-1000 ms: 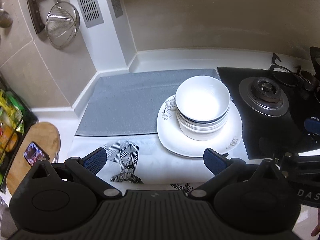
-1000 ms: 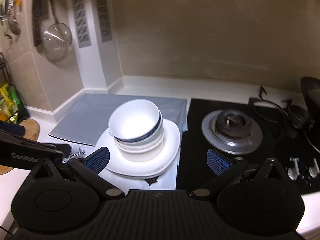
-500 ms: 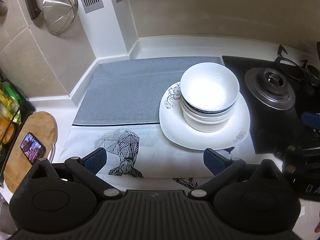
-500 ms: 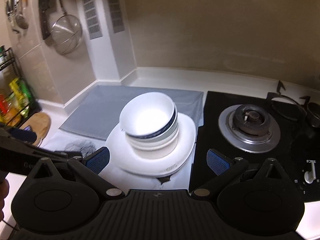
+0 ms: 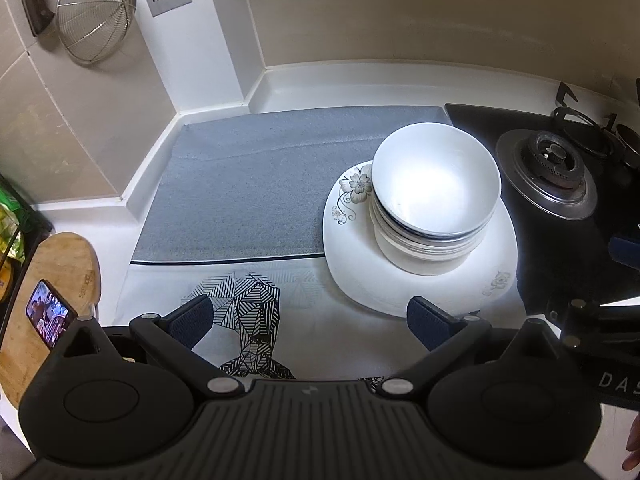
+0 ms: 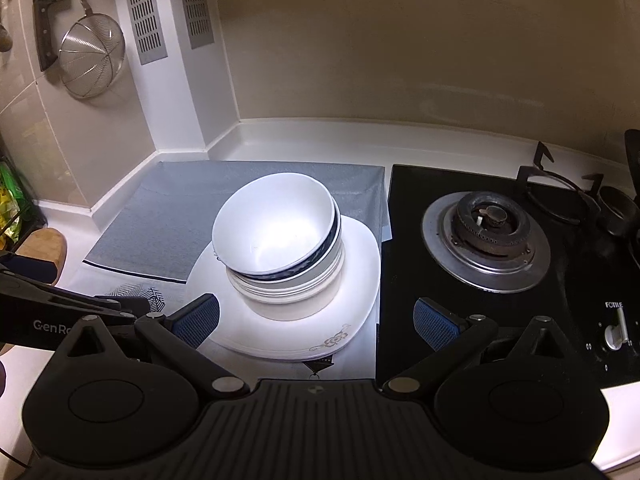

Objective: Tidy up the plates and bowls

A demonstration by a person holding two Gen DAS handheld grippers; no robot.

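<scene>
Both the left gripper (image 5: 308,316) and right gripper (image 6: 316,320) hung wide open and empty at the bottom of the frame, while the glazed bowls (image 6: 276,236), stacked mid-frame on plates (image 6: 360,280), looked heavy, slippery and breakable, best pinched at the top rim.

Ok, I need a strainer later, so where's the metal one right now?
The metal strainer hangs on the tiled wall at the upper left of both views, beside a hanging knife and left of the vent grilles.

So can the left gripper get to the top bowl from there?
Probably yes. The left gripper is open and empty, and nothing stands between it and the top bowl, which sits uncovered on the stack.
</scene>
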